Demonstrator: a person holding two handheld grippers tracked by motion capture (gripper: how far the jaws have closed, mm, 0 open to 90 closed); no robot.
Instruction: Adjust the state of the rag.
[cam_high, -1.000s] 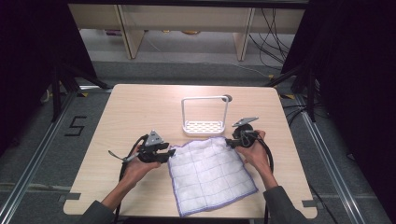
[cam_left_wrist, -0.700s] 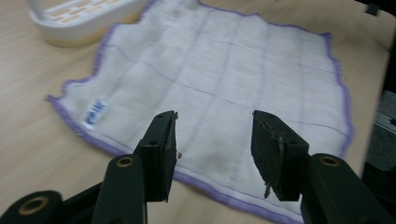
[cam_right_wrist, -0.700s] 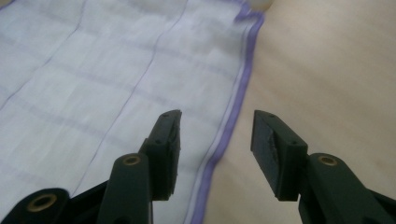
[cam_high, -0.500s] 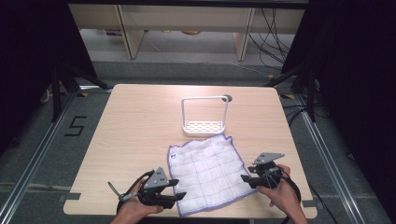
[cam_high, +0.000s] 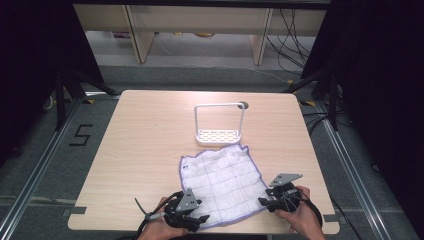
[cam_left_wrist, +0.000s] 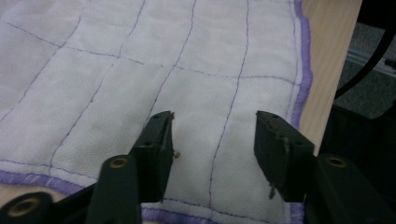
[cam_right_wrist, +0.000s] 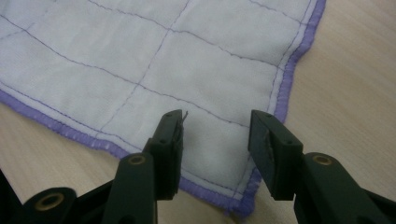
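Cloth: the white cloth (cam_high: 222, 185) with a purple hem is lying flat at the table's (cam_high: 150, 150) 6 o'clock edge.
Left gripper (cam_left_wrist: 214, 135): hovering over the cloth's near-left corner, jaws released after just closing slightly, pinching nothing.
Right gripper (cam_right_wrist: 215, 135): hovering over the near-right corner, jaws released after just closing slightly.
Rack: a white wire rack (cam_high: 219, 125) is standing at the cloth's 12 o'clock.

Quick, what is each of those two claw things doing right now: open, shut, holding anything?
Left gripper: open over the cloth's near corner, holding nothing; its jaws have just been closing.
Right gripper: open over its other near corner, holding nothing.
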